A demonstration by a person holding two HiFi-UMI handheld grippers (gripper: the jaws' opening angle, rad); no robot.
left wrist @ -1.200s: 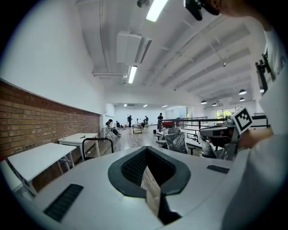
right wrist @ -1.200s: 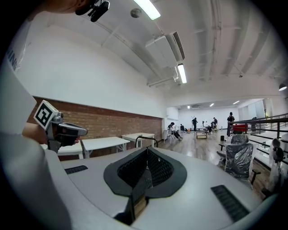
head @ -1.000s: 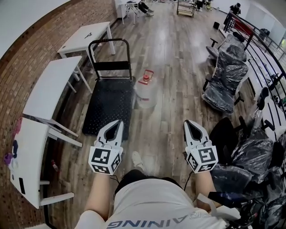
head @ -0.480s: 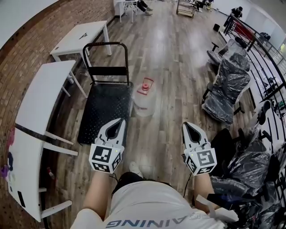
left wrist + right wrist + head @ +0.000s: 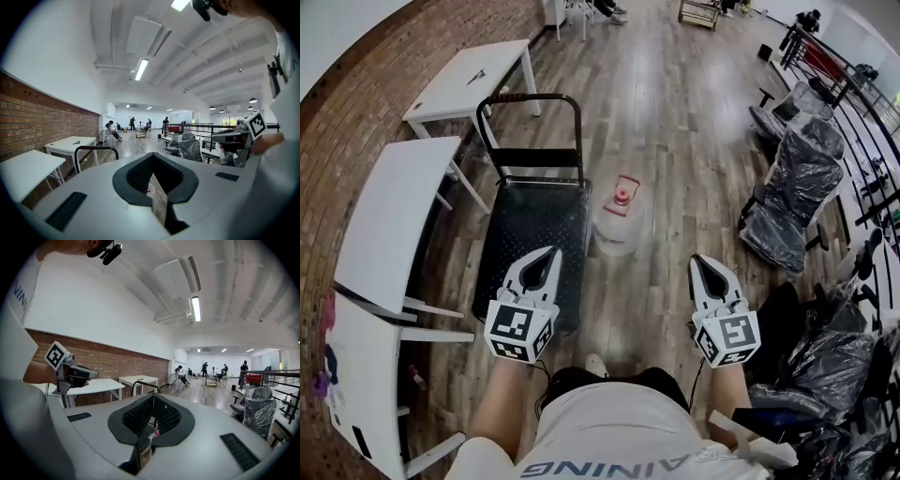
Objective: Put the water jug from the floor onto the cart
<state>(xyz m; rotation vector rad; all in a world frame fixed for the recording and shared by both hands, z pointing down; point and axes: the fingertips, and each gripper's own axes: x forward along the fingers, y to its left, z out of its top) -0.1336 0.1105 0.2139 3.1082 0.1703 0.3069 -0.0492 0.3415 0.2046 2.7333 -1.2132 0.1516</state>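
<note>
The clear water jug [image 5: 619,223] with a red cap stands upright on the wood floor, close to the right edge of the black cart [image 5: 534,246]. The cart's push handle [image 5: 530,101] rises at its far end. My left gripper [image 5: 549,254] hovers over the cart's near end, shut and empty. Level with it, my right gripper [image 5: 702,260] hangs over bare floor to the jug's near right, also shut and empty. Both sit short of the jug without touching it. In each gripper view the jaws [image 5: 152,156] [image 5: 153,395] meet at the tips.
White tables [image 5: 398,211] [image 5: 473,67] line the brick wall on the left. Plastic-wrapped office chairs [image 5: 802,183] and a metal railing [image 5: 862,103] stand on the right. People sit and stand far down the room. Open floor runs past the jug.
The jug and cart have drawn nearer, and the jug has shifted slightly right in view. Both grippers came forward with the person and stayed shut, side by side.
</note>
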